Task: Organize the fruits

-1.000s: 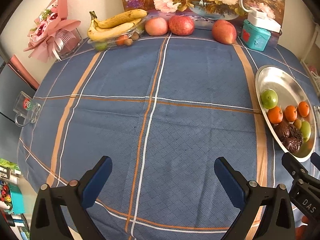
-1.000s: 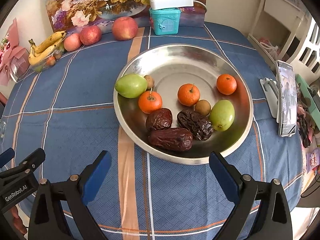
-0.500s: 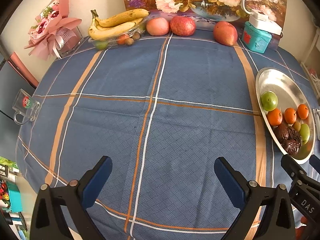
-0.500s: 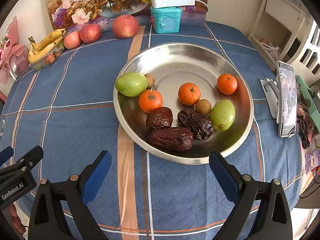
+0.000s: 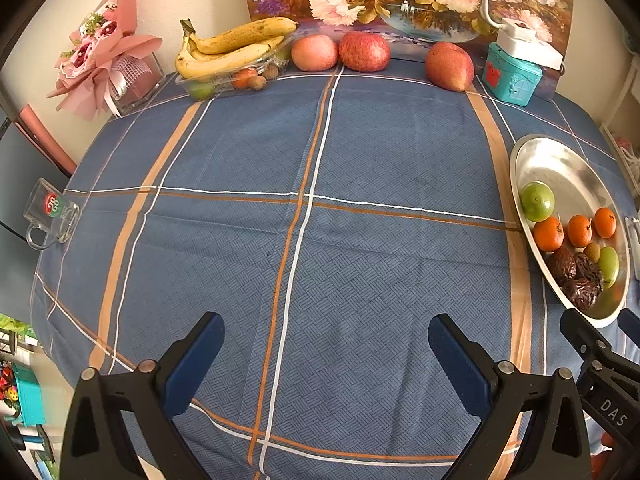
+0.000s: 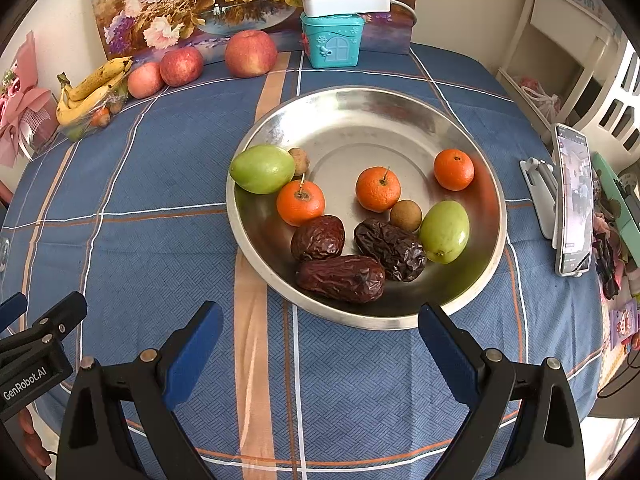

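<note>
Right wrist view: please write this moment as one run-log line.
left gripper: open, holds nothing | right gripper: open, before the metal plate | plate: three oranges, two green fruits, three dates | apples: on cloth

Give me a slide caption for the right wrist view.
Open right gripper facing a metal plate of tangerines, dates and green fruit.

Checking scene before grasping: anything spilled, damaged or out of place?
Nothing spilled or damaged. Only oddity: three apples sit loose on the tablecloth by the painting, outside the steel plate and the banana tray.
</note>
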### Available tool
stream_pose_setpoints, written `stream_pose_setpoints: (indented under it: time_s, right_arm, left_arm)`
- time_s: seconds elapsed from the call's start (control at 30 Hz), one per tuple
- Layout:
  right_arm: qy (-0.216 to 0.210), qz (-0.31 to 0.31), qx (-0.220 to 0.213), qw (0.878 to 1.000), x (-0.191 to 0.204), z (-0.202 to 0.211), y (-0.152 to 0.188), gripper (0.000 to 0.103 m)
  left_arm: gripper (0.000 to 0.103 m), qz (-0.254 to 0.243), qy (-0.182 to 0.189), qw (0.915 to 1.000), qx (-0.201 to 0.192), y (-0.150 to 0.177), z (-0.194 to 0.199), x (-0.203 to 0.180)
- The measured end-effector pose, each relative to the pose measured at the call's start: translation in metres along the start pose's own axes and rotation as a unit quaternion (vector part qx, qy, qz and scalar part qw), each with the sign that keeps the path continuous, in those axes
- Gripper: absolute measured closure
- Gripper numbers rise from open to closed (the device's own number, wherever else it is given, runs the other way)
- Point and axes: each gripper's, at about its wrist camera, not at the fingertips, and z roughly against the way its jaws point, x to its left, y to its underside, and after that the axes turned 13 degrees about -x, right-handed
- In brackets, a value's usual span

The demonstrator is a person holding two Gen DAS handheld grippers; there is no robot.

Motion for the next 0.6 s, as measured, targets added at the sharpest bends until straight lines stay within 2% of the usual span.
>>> stream_pose_setpoints:
  time_s: [0.6]
  right_arm:
    - [-0.001, 0.005, 0.001, 1.0, 0.0005, -0.0012, 0.0, 0.005]
  left_arm:
    - [0.0, 0.001, 0.001, 1.0, 0.0, -0.0003, 0.0004, -0.0008]
